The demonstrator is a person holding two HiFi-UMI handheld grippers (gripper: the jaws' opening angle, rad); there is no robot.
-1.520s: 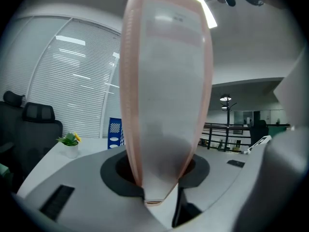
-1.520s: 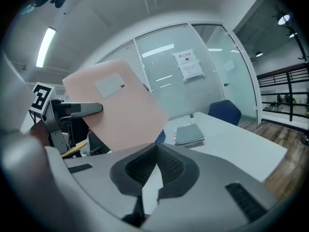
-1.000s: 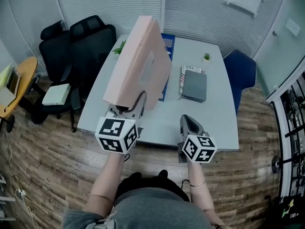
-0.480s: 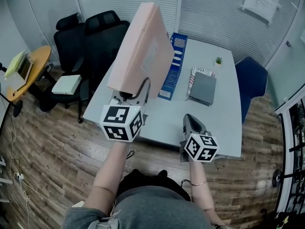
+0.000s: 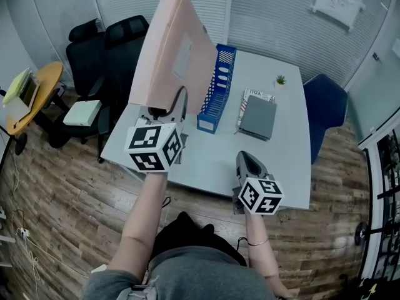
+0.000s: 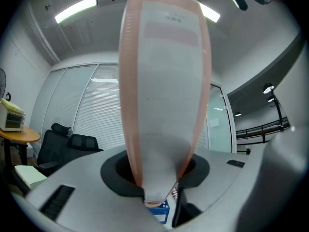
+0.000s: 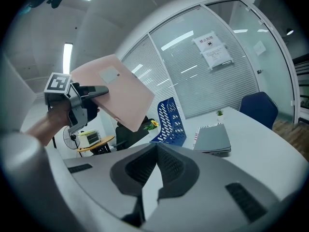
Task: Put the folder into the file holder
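Note:
A pink folder point(image 5: 172, 49) stands upright and tilted in the air over the table's left side, its lower end clamped in my left gripper point(image 5: 166, 112). In the left gripper view the folder point(image 6: 164, 81) fills the middle and rises from between the jaws of the left gripper point(image 6: 159, 197). The blue perforated file holder point(image 5: 215, 89) stands on the white table point(image 5: 275, 174), just right of the folder and apart from it. My right gripper point(image 5: 249, 162) hovers at the table's front edge, shut and empty. The right gripper view shows the folder point(image 7: 118, 93) left of the holder point(image 7: 171, 117).
A grey notebook point(image 5: 256, 116) lies on a booklet right of the holder, with a small plant point(image 5: 280, 79) behind it. Black office chairs point(image 5: 115, 42) stand to the table's left, a blue chair point(image 5: 328, 102) to its right. A round wooden side table point(image 5: 34, 95) stands far left.
The left gripper has carried the folder leftward and a little higher, so the blue file holder now shows whole beside it. The right gripper has hardly moved.

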